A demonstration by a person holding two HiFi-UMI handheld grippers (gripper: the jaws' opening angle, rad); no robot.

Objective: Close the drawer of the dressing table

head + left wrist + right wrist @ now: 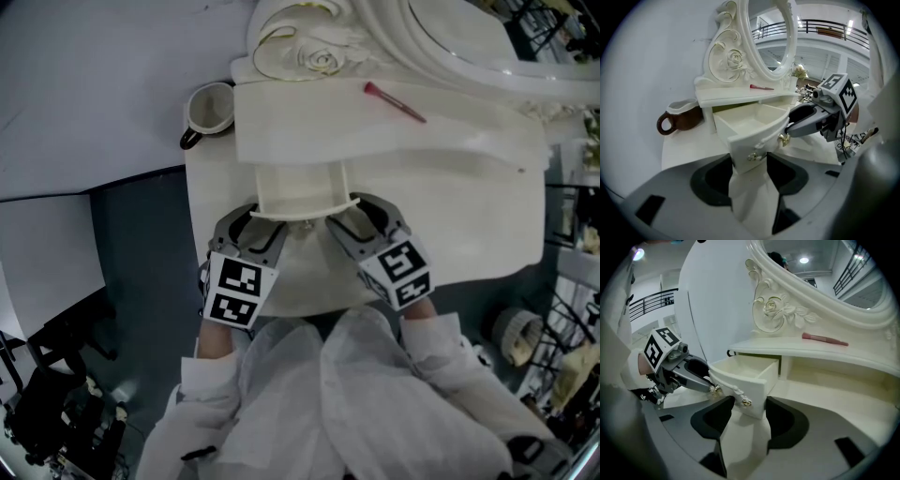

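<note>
The cream dressing table (pixel 469 225) has its small drawer (pixel 300 187) pulled out towards me, and the drawer looks empty inside. My left gripper (pixel 255 231) is at the drawer front's left corner. In the left gripper view the jaws (pixel 749 161) stand open around that corner and a gold knob (pixel 757 156). My right gripper (pixel 364 221) is at the right corner. Its jaws (pixel 750 404) are open too, with the corner and a knob (pixel 746 402) in the gap, and there is space on both sides.
A brown and white mug (pixel 210 111) stands at the table's back left. A pink stick (pixel 394 101) lies on the shelf above the drawer, below the carved oval mirror (pixel 450 28). The table's front edge is just under my hands.
</note>
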